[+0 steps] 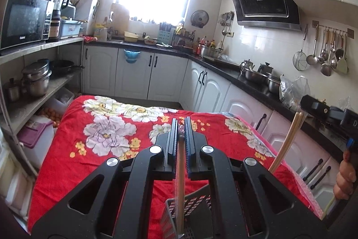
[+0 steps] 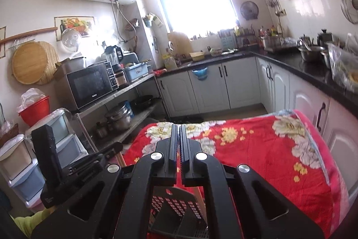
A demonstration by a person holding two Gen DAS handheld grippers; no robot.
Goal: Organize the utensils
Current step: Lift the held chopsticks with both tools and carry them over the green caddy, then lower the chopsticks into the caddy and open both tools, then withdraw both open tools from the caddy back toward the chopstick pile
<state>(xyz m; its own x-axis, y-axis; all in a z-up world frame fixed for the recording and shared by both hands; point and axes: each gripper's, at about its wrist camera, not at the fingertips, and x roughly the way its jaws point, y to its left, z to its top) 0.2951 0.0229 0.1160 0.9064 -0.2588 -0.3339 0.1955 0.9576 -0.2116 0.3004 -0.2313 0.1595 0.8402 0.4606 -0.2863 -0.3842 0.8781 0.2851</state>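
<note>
Holding a pair of wooden chopsticks point(image 1: 180, 183) upright in my left gripper point(image 1: 181, 133), I have its pads clenched on their top ends so the sticks hang straight down through the gap between the arms. Their lower tips reach into the black perforated holder point(image 1: 190, 212) standing on the near part of the red floral cloth point(image 1: 107, 127) directly below me. I judge that gripping high and vertical is what lets them drop cleanly into a compartment instead of catching on the rim; which compartment they are over I cannot tell, because my own linkage hides the divider.

My right gripper point(image 2: 179, 138) is off to the right in the scene. Seen from the left camera, a second pair of chopsticks point(image 1: 284, 145) slants down from it toward the same holder, pale and long, angled with the lower ends nearer the middle. In its own camera the jaws stand almost together with only a sliver between them, and a bit of wood shows under the arms beside the holder point(image 2: 176, 216), so I take them to be pinched on that pair, though the contact itself is hidden.

Both pairs look like plain light wood, slim, smooth and unmarked. The holder is dark plastic with a grid of small slots, red showing through.
</note>
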